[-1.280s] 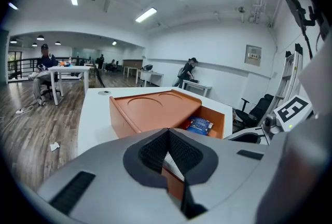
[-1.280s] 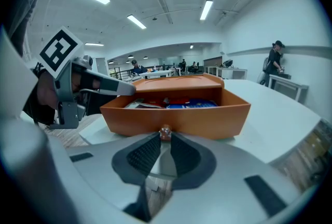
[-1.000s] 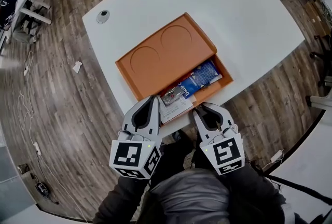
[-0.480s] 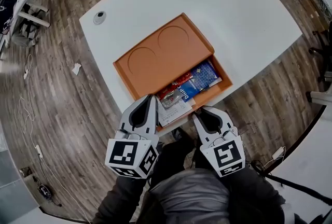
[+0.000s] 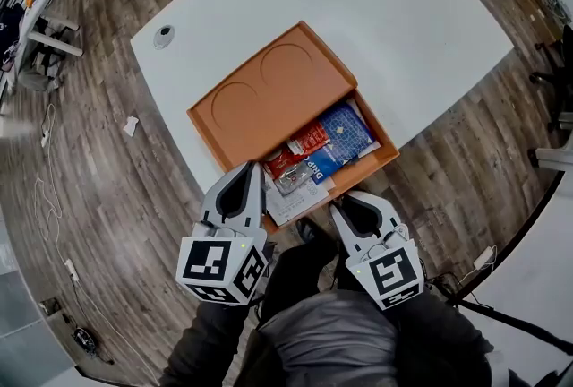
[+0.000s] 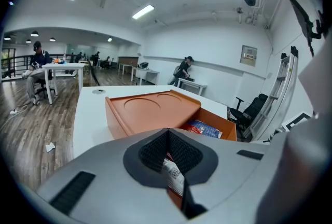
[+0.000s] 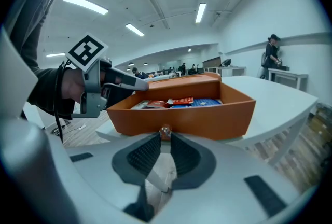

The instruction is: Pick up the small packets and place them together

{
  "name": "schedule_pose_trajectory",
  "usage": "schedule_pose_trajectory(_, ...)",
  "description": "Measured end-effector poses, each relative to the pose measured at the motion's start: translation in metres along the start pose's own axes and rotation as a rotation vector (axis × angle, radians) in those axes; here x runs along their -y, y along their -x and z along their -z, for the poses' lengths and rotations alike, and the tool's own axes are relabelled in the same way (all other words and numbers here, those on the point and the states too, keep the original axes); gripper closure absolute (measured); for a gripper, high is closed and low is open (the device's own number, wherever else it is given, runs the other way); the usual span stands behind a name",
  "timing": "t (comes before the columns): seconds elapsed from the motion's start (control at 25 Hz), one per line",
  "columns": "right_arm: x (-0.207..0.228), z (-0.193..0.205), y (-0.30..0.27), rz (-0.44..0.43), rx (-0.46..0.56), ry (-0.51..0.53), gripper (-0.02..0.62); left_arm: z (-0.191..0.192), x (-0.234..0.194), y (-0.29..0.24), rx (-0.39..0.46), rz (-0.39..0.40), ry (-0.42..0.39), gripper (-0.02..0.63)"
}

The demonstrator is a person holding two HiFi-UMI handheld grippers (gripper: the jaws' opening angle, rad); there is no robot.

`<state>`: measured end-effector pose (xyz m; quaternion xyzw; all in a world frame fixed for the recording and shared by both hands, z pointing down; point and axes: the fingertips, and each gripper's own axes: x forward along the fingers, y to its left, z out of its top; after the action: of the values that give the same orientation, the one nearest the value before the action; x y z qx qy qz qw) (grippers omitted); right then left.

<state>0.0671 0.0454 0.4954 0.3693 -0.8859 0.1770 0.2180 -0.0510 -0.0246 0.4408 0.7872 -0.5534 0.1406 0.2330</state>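
An orange box [image 5: 260, 94] with two round recesses on top lies on the white table [image 5: 403, 9]. Its drawer [image 5: 380, 148] stands pulled out toward me and holds a red packet [image 5: 295, 146], a blue packet [image 5: 345, 134] and white printed packets [image 5: 291, 197]. My right gripper [image 5: 337, 200] is at the drawer's front wall, shut on its small knob [image 7: 165, 132]. My left gripper [image 5: 254, 167] is shut and empty, its tips at the box's near left corner. In the right gripper view the left gripper [image 7: 142, 85] rests at the box's top edge.
A small round grey disc [image 5: 162, 37] sits on the table's far left. The box lies close to the table's near edge, with wooden floor below. Other desks, an office chair [image 6: 249, 111] and people stand far off in the room.
The drawer has slid further out toward me with the right gripper on its knob. The red packet and more of the blue one now show. The left gripper stays at the box's corner.
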Motion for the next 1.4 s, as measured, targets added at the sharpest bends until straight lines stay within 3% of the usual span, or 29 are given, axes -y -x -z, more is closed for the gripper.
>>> schedule_pose_trajectory(0.32, -0.007, 0.012, 0.007, 0.006, 0.005, -0.017, 0.528, 0.010, 0.006, 0.008, -0.003, 0.007, -0.008, 0.604)
schedule_pose_trajectory(0.52, -0.006, 0.012, 0.006, -0.002, 0.079, -0.038, 0.528, 0.007, 0.007, 0.010, 0.035, -0.013, -0.038, 0.604)
schedule_pose_trajectory(0.72, -0.007, 0.027, 0.009, -0.031, 0.026, -0.076, 0.485, 0.009, 0.013, 0.018, 0.058, -0.015, -0.047, 0.604)
schedule_pose_trajectory(0.88, -0.003, 0.026, 0.032, -0.003, 0.026, -0.072, 0.485, 0.013, 0.021, 0.027, 0.050, -0.010, -0.034, 0.604)
schedule_pose_trajectory(1.16, 0.001, -0.048, 0.063, 0.023, 0.107, 0.036, 0.485, -0.014, 0.045, 0.061, 0.085, 0.020, -0.016, 0.604)
schedule_pose_trajectory(1.28, 0.001, -0.090, 0.061, -0.007, 0.154, 0.127, 0.486, -0.039, 0.057, 0.070, 0.149, 0.032, -0.037, 0.604)
schedule_pose_trajectory(1.4, -0.010, -0.114, 0.048, -0.063, 0.139, 0.255, 0.486, -0.067, 0.062, 0.076, 0.229, 0.036, -0.057, 0.604)
